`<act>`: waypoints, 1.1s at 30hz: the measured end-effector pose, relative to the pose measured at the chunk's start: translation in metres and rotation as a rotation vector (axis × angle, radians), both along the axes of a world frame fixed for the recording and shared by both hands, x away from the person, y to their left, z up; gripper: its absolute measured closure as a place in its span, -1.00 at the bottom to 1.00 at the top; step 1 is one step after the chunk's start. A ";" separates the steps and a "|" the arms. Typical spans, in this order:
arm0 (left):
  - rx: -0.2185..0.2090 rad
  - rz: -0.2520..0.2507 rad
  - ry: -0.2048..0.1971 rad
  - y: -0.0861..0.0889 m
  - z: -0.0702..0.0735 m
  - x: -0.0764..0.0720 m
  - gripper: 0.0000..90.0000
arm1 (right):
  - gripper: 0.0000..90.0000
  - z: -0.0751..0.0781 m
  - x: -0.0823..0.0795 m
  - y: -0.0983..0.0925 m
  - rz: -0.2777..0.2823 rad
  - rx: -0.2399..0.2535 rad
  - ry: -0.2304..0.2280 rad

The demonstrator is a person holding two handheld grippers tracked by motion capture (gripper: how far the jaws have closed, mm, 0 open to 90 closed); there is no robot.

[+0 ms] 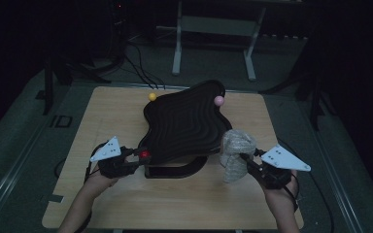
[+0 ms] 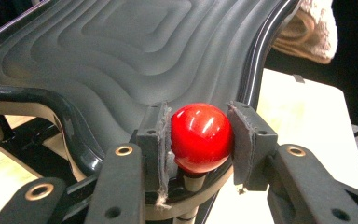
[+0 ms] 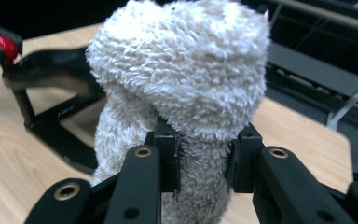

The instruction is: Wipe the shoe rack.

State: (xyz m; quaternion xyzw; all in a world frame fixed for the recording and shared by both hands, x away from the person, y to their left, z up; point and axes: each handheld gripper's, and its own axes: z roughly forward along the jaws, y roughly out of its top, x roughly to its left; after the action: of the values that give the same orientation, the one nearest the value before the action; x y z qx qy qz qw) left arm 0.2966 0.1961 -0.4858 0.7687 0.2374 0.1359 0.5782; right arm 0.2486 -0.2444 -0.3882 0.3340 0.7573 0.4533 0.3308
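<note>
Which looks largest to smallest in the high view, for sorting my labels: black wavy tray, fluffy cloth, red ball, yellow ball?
1. black wavy tray
2. fluffy cloth
3. red ball and yellow ball: too alike to rank, and the red one sits nearer the camera.

Glossy red ball knob (image 2: pixel 200 136) at the black wavy tray's (image 1: pixel 184 121) near corner; fluffy beige towel (image 3: pixel 186 93), bunched, upright.

A dim lab: bare wooden table (image 1: pixel 126 204), floor cables (image 1: pixel 141 68), metal stand (image 1: pixel 213 29).
</note>
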 end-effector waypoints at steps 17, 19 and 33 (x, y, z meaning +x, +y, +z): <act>0.002 -0.006 0.000 0.000 0.000 0.001 0.33 | 0.57 -0.006 -0.001 0.016 0.025 -0.007 -0.002; 0.002 -0.005 0.001 0.000 0.000 0.001 0.33 | 0.57 -0.017 -0.005 0.026 0.062 -0.025 0.016; 0.019 0.000 0.003 -0.001 0.002 0.000 0.33 | 0.57 -0.028 -0.010 0.038 0.109 -0.052 0.039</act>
State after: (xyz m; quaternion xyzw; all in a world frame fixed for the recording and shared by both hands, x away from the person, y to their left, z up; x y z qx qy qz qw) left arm 0.2969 0.1954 -0.4839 0.7744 0.2371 0.1372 0.5704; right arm 0.2384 -0.2067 -0.4164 0.2922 0.7923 0.4441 0.2993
